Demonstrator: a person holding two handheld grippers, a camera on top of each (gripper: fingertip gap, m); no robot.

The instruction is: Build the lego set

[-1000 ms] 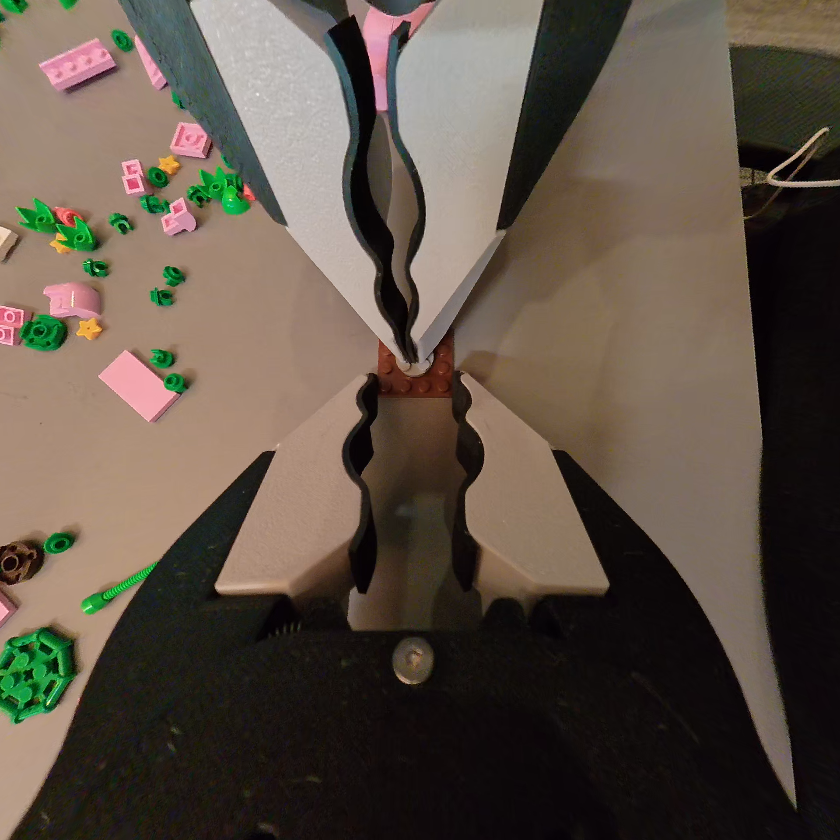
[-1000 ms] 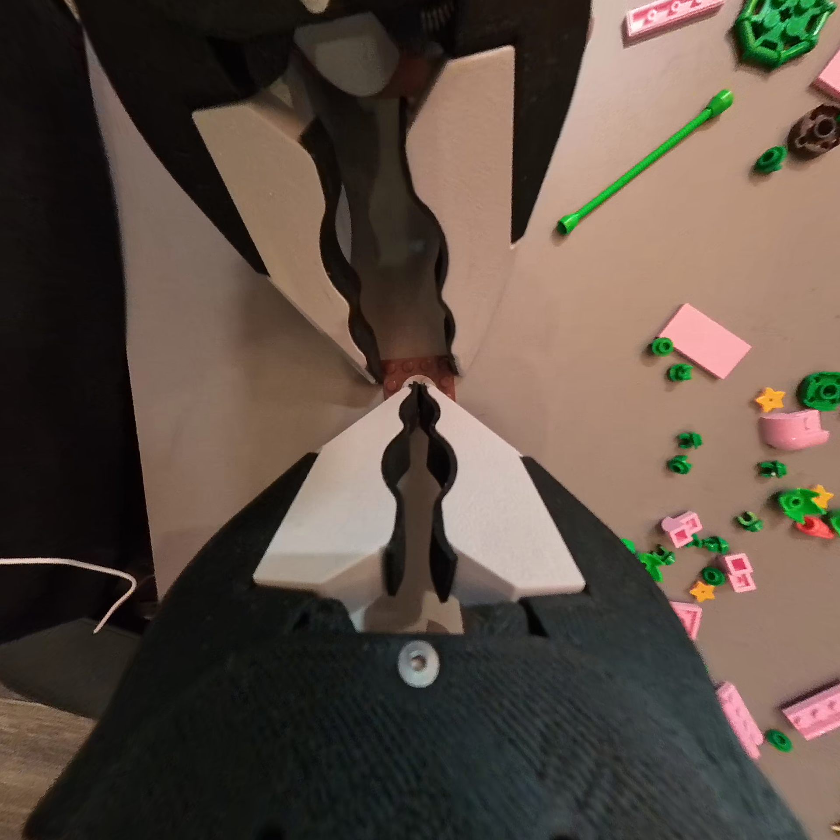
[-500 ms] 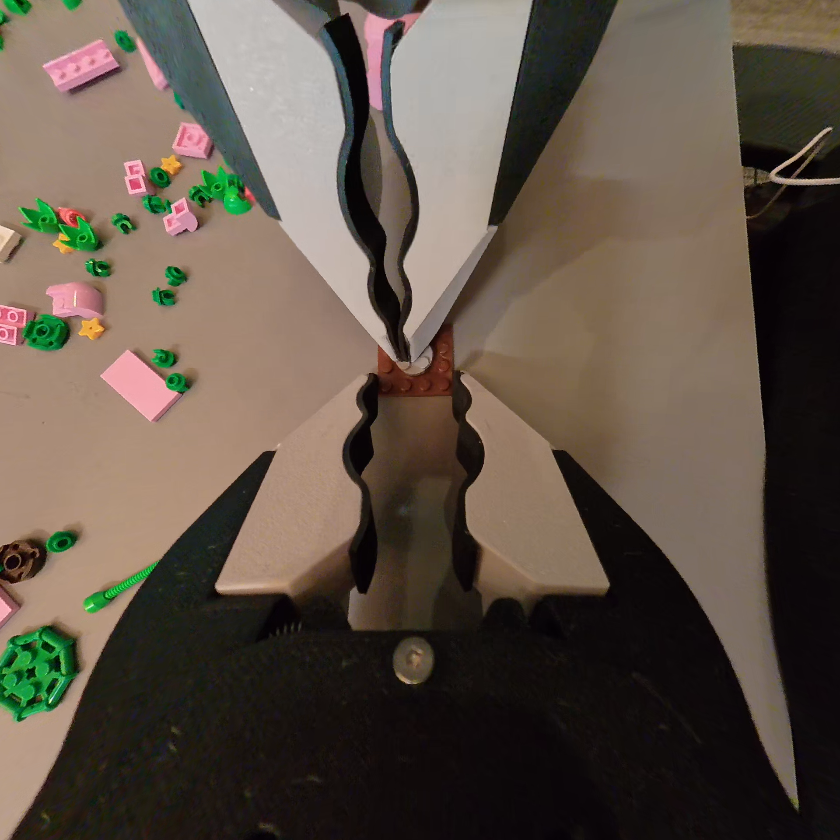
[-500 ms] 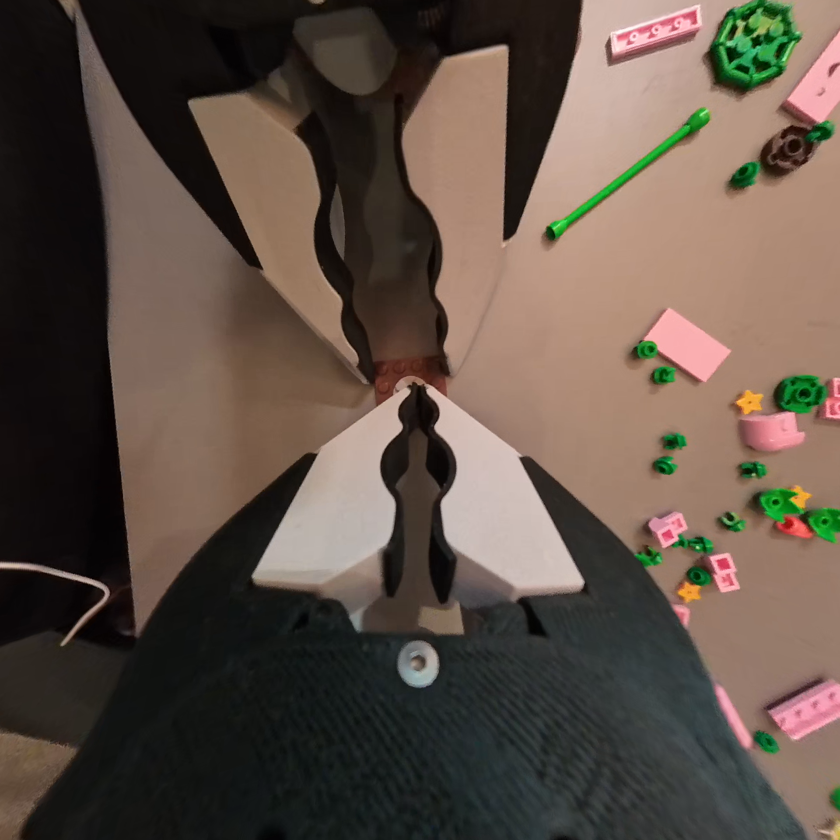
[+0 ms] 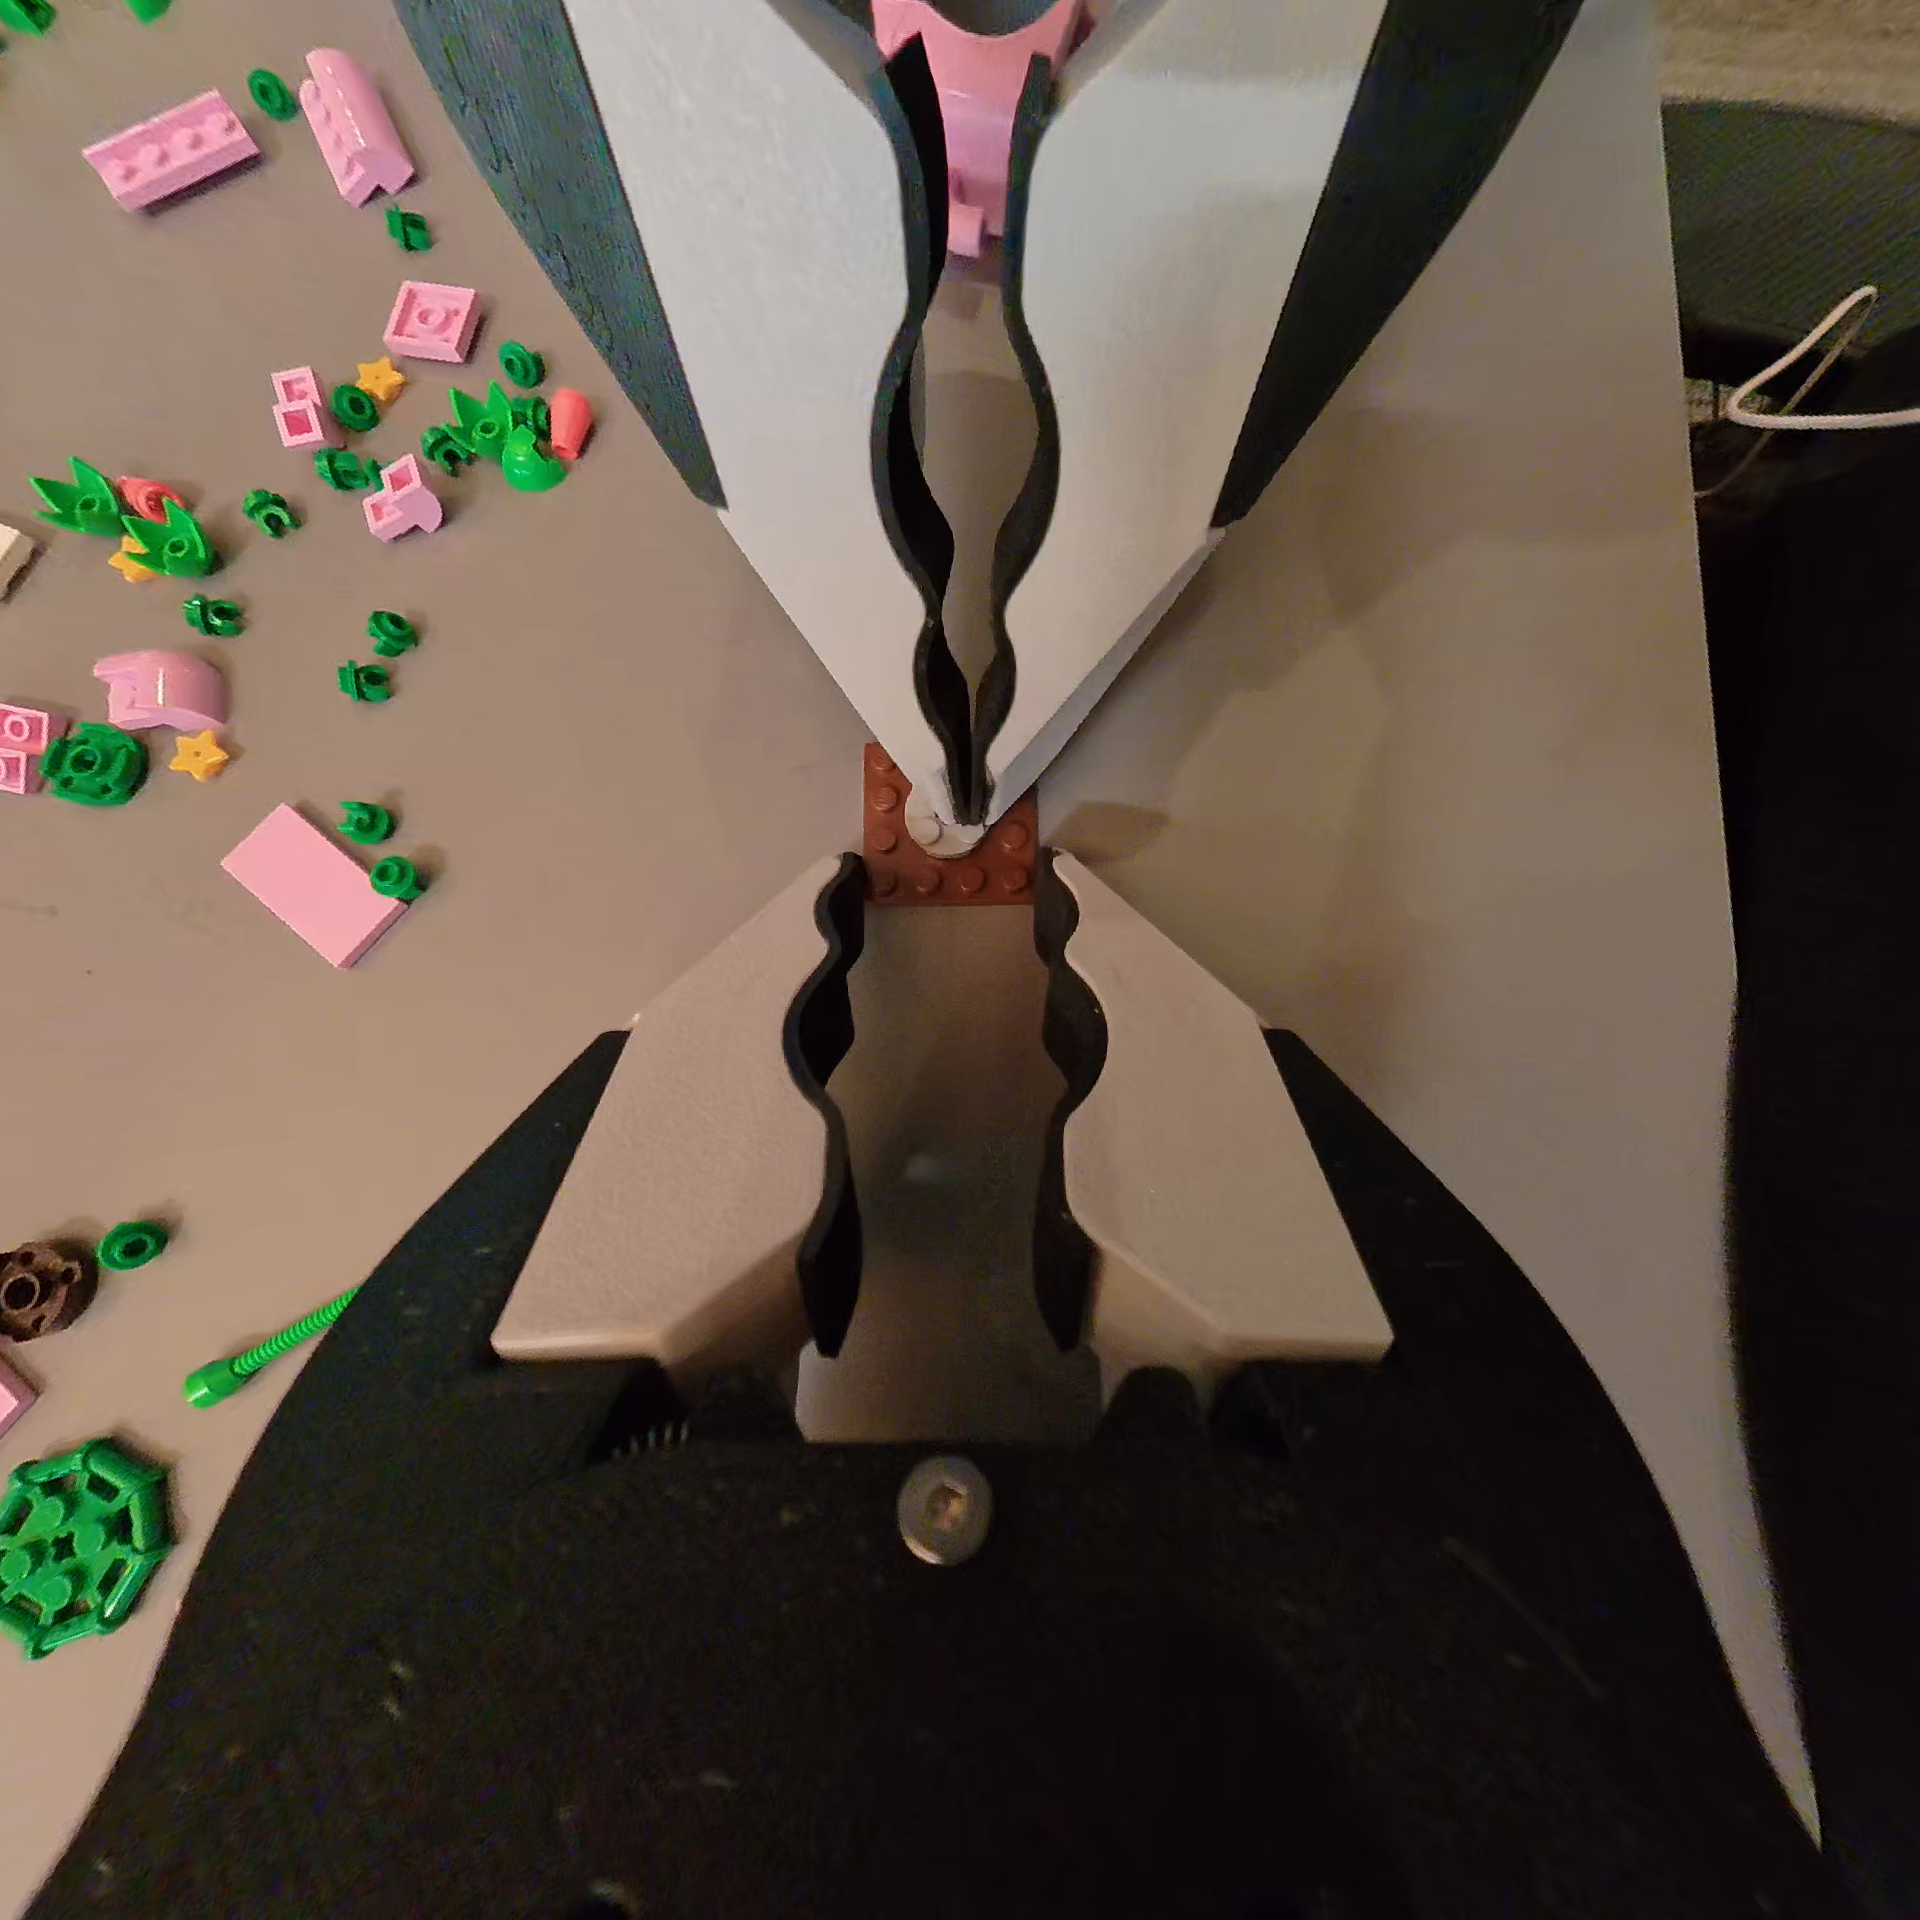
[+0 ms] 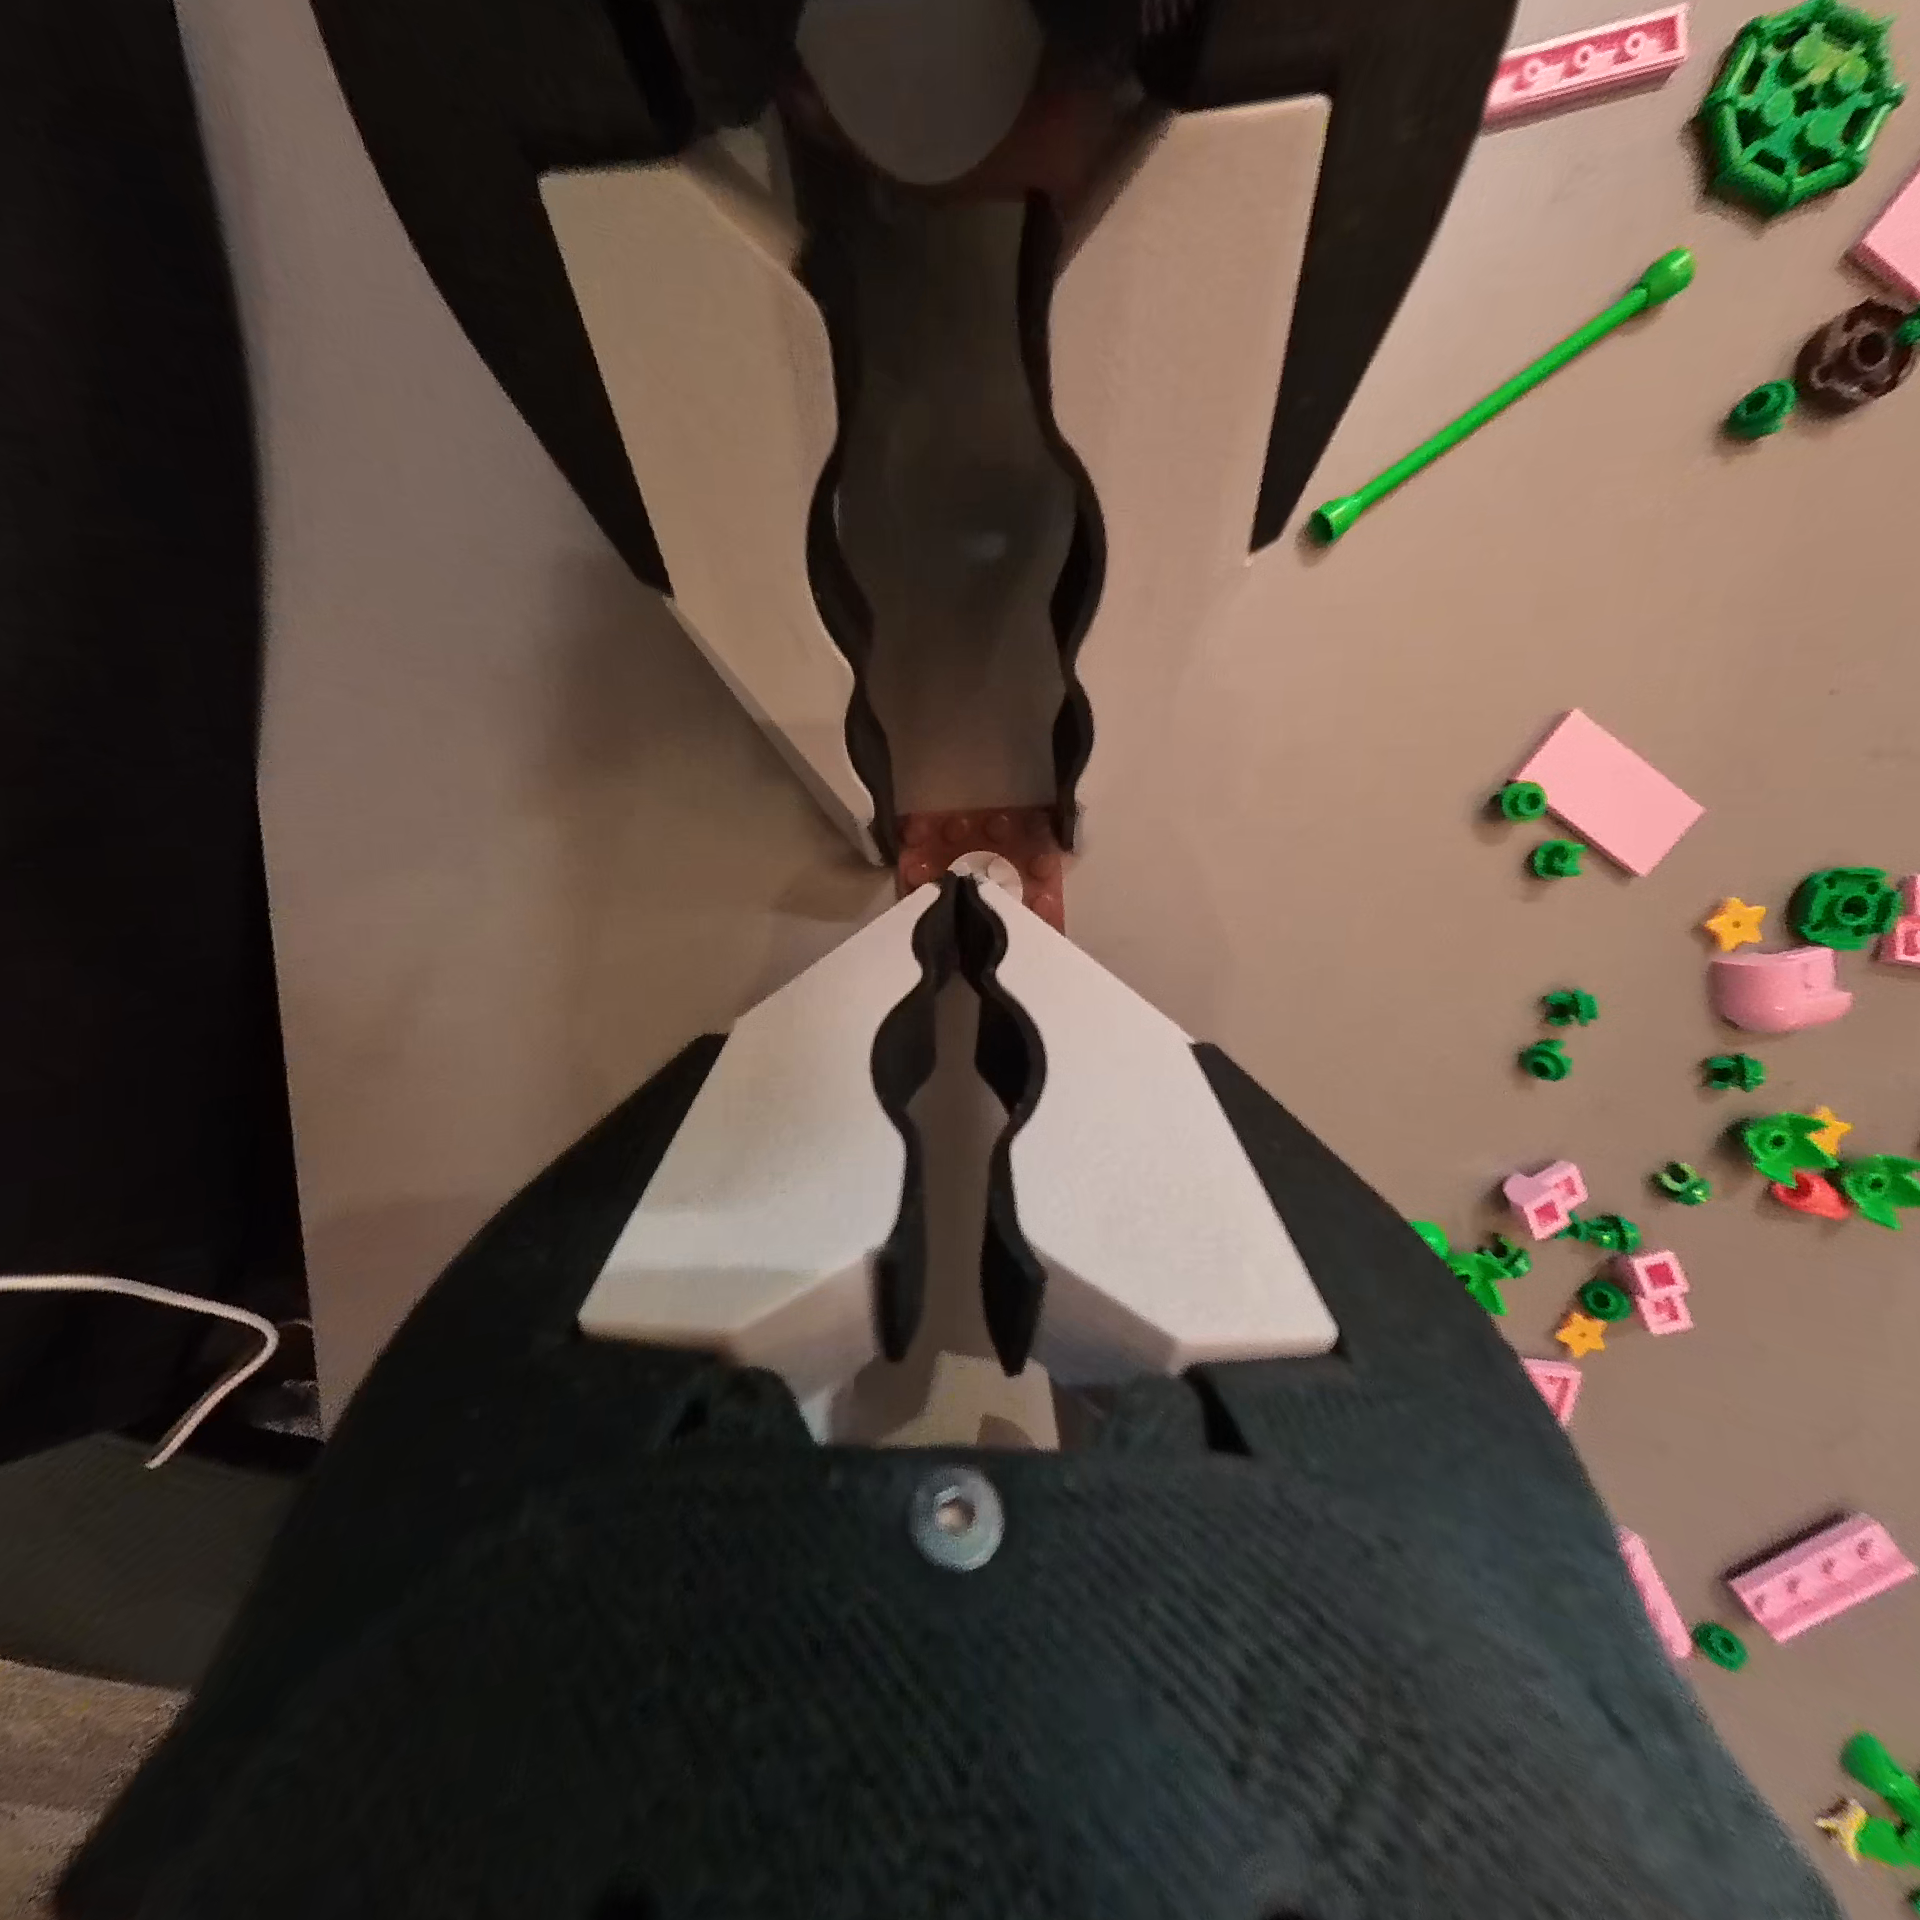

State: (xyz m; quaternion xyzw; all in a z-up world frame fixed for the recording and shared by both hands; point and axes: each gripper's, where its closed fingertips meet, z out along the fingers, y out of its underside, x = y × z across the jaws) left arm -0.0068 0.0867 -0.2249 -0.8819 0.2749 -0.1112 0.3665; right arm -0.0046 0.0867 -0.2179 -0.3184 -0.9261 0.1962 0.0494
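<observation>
Mostly bare grey tabletop (image 5: 1455, 935); L gripper (image 5: 951, 873) clamps brown plate (image 5: 951, 878), R gripper (image 6: 961, 883) pinches white stud (image 6: 982, 868).

No readable text, label, brand, number or sign is to be found in either view; nothing legible is borne by the bricks, the grippers or the table.
</observation>
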